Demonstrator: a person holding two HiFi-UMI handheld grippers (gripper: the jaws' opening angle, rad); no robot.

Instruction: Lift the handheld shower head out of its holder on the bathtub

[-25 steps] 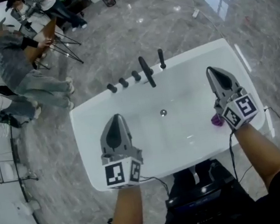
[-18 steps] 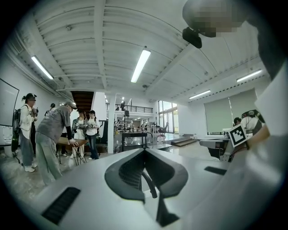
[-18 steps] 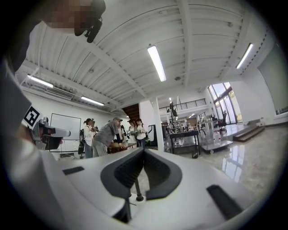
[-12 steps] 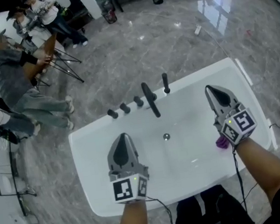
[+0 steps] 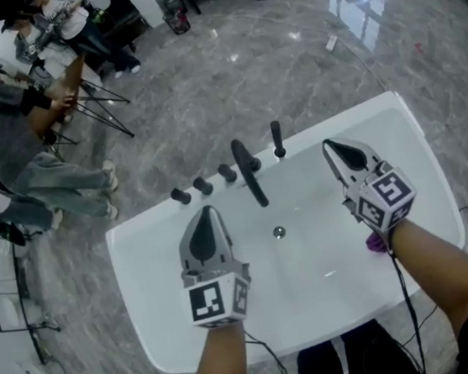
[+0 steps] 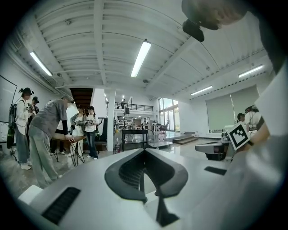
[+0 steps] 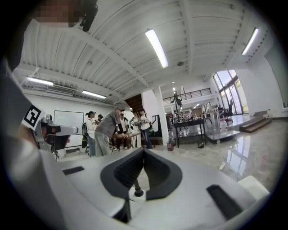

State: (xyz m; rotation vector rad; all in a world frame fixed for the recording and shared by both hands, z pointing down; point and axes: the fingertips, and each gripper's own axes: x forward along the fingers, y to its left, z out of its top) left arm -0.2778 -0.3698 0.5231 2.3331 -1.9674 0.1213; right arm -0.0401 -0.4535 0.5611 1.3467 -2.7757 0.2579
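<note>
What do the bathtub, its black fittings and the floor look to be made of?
Bathtub: glossy white, likely acrylic or enamel; it shows soft highlights.
Handheld shower head and faucet spout: matte black, probably coated metal, though plastic is possible.
Floor: polished grey veined stone or marble-look tile, mirroring the windows.

Left gripper [image 5: 206, 212], right gripper [image 5: 329, 146]: grey shells, black ribbed fingers [image 6: 128, 175], black-white marker cubes [image 5: 217, 301].

floor [image 5: 287, 65]: grey marble | ceiling lights [image 6: 141, 58]: on | windows [image 7: 227, 90]: bright
</note>
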